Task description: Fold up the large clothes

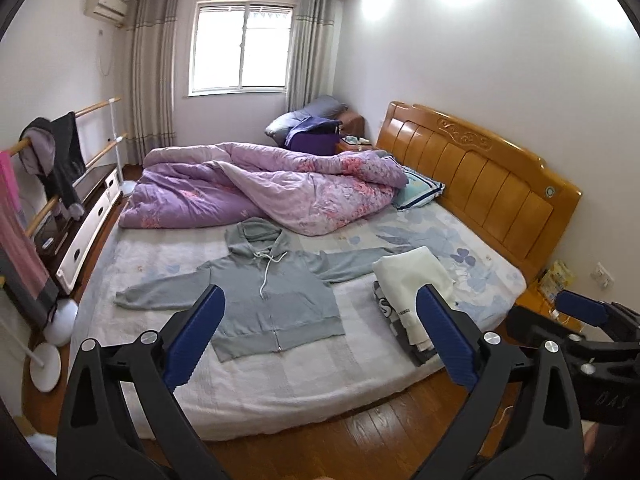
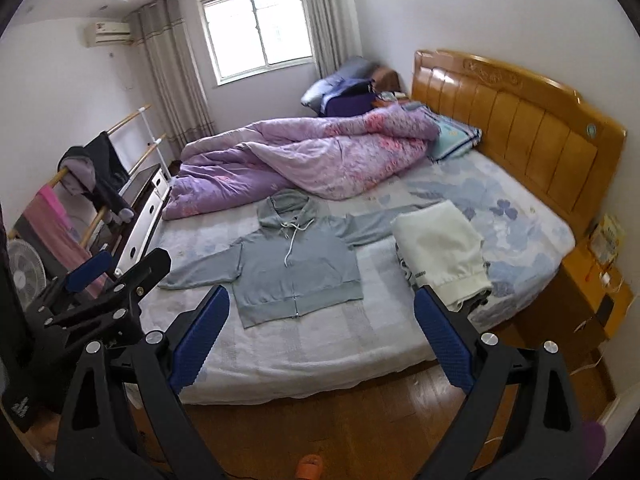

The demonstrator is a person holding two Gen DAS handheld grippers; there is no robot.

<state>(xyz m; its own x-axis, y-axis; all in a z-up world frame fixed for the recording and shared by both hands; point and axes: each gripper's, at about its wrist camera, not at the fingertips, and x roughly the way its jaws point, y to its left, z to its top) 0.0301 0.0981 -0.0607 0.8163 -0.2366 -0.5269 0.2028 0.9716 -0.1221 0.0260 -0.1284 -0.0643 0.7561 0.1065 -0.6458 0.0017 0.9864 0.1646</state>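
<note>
A grey-blue zip hoodie [image 1: 276, 296] lies flat and face up on the bed, sleeves spread, hood toward the quilt; it also shows in the right wrist view [image 2: 298, 268]. A folded cream garment [image 1: 416, 280] lies on a small pile to its right, also in the right wrist view [image 2: 440, 248]. My left gripper [image 1: 320, 320] is open and empty, held above the floor before the bed's near edge. My right gripper [image 2: 320, 324] is open and empty at the same distance. Each gripper shows at the edge of the other's view.
A crumpled purple quilt [image 1: 260, 184] covers the far half of the bed. A wooden headboard [image 1: 480, 168] stands on the right. A clothes rack [image 1: 60, 168] with hanging garments and a white drawer unit [image 1: 88, 232] stand on the left. A nightstand [image 2: 592, 280] is on the right.
</note>
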